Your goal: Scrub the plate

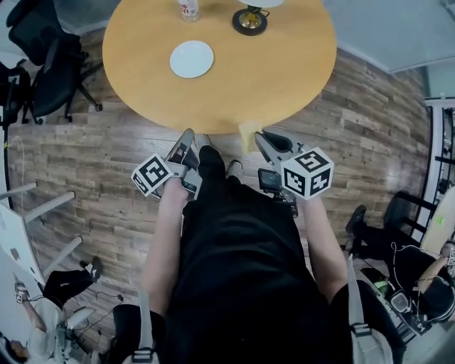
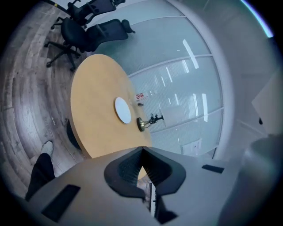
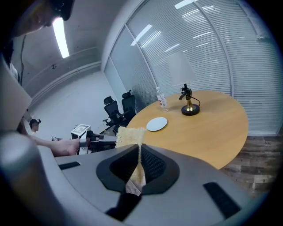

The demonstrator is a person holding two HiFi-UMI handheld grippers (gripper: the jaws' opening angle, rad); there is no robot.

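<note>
Plate (image 1: pixel 191 58) sits on table (image 1: pixel 284 78) near lamp base (image 1: pixel 250 20), well apart from both my claws. Right claw (image 3: pixel 138 148) clamped on yellow sponge (image 3: pixel 129 136). Left claw (image 2: pixel 142 152) fully closed, nothing in it.

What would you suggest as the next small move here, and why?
Probably carry the right tool forward over the table toward the plate. It is shut on the yellow sponge, yet it hangs at the table's near edge, well short of the plate.
</note>
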